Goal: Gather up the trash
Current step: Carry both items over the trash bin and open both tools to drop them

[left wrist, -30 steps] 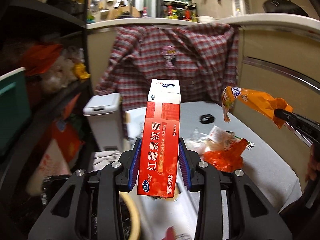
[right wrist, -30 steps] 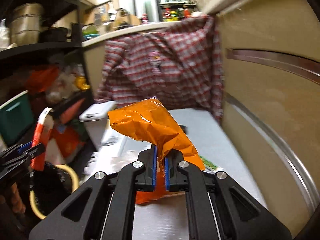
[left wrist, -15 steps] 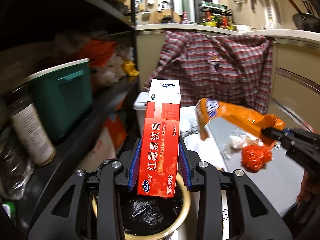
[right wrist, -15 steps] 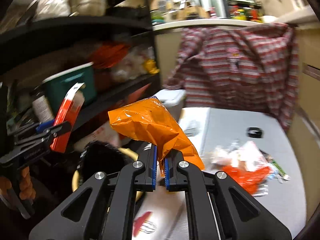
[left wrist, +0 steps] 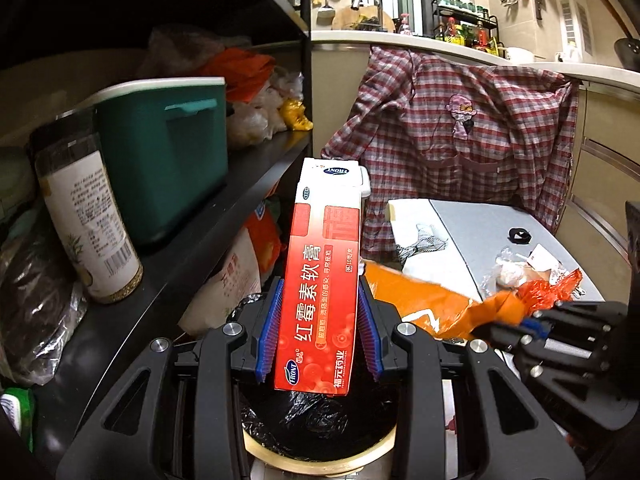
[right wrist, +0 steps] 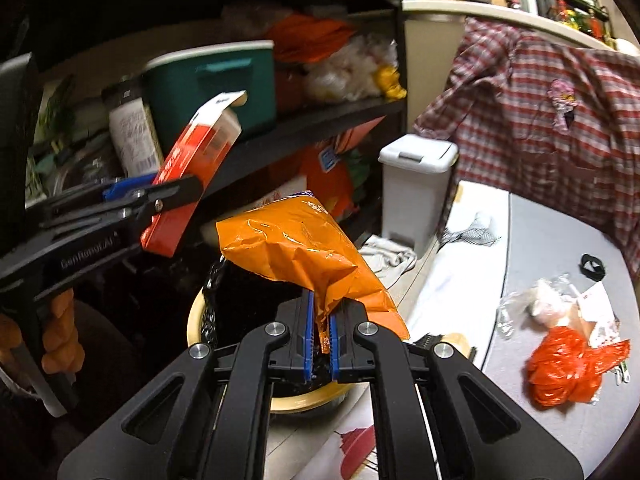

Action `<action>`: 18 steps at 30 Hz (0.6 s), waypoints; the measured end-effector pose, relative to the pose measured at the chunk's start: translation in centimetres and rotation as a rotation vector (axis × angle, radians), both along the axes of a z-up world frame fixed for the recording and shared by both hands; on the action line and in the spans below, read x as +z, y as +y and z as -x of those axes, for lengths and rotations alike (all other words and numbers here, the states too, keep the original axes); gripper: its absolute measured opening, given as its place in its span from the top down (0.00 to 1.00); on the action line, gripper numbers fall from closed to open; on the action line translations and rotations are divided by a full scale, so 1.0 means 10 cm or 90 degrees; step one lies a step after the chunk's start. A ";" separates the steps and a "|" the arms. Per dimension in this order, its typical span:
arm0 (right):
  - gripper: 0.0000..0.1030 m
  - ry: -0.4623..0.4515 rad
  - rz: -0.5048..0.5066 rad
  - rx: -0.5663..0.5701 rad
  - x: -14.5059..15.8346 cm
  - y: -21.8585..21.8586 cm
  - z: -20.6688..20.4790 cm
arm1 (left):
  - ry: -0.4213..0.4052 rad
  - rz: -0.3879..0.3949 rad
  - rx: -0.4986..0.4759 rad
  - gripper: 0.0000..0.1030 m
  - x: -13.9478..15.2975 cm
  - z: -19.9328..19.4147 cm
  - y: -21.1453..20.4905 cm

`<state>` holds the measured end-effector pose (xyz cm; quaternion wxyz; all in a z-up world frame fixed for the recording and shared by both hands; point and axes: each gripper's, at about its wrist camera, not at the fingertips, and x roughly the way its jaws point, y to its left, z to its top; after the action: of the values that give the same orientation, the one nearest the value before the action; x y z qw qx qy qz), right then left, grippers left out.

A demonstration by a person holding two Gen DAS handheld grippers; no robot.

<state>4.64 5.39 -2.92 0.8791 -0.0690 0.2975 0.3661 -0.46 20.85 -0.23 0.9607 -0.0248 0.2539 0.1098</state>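
In the left wrist view, the left gripper [left wrist: 319, 334] clamps a red and white carton [left wrist: 322, 300] upright between its blue fingers [left wrist: 269, 332], directly over the black-lined bin [left wrist: 320, 428] with its cream rim. To the right, the right gripper [left wrist: 516, 326] comes in from the side, pinching an orange snack bag [left wrist: 424, 304] that reaches toward the carton. Behind lie a grey bench [left wrist: 492, 232] with a crumpled orange wrapper [left wrist: 548, 292], a plaid shirt [left wrist: 460, 136], and a shelf with a teal box [left wrist: 168, 152]. In the right wrist view, the right gripper [right wrist: 320, 336] has its fingers nearly closed on the neck of the orange snack bag [right wrist: 296, 252], held above the bin [right wrist: 240, 312]. The left gripper [right wrist: 160, 196] holds the carton [right wrist: 192, 164] tilted at upper left. A white lidded pail [right wrist: 412, 192] stands beyond the bin, and the orange wrapper [right wrist: 568, 368] lies on the bench [right wrist: 540, 240].
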 end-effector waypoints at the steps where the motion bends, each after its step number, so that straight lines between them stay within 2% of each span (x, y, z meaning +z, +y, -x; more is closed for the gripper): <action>1: 0.94 0.005 0.004 0.003 -0.03 0.02 0.00 | 0.004 0.005 0.002 0.66 -0.02 -0.01 0.04; 6: 0.93 0.021 0.026 0.027 -0.18 0.21 -0.03 | 0.020 0.010 0.008 0.66 -0.10 -0.03 0.12; 8: 0.91 0.023 0.033 0.039 -0.22 0.29 -0.03 | 0.028 0.011 0.011 0.65 -0.14 -0.03 0.15; 9: 0.83 0.026 0.034 0.045 -0.24 0.33 -0.03 | 0.031 0.014 0.013 0.65 -0.15 -0.04 0.16; 10: 0.75 0.028 0.036 0.043 -0.26 0.35 -0.02 | 0.032 0.019 0.018 0.60 -0.16 -0.05 0.18; 11: 0.70 0.030 0.035 0.043 -0.27 0.37 -0.03 | 0.030 0.023 0.021 0.41 -0.16 -0.06 0.20; 12: 0.61 0.032 0.034 0.041 -0.28 0.38 -0.03 | 0.025 0.026 0.024 0.33 -0.15 -0.06 0.21; 13: 0.56 0.031 0.034 0.038 -0.28 0.38 -0.04 | 0.014 0.022 0.029 0.26 -0.13 -0.04 0.21; 16: 0.54 0.033 0.031 0.032 -0.28 0.37 -0.06 | 0.012 0.011 0.030 0.19 -0.13 -0.03 0.19; 18: 0.53 0.040 0.026 0.030 -0.29 0.36 -0.08 | 0.019 0.009 0.028 0.19 -0.14 -0.04 0.19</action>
<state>5.48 9.01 -5.77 0.8590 -0.0826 0.3304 0.3823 -0.11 22.73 -1.64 0.9539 -0.0358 0.2682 0.1296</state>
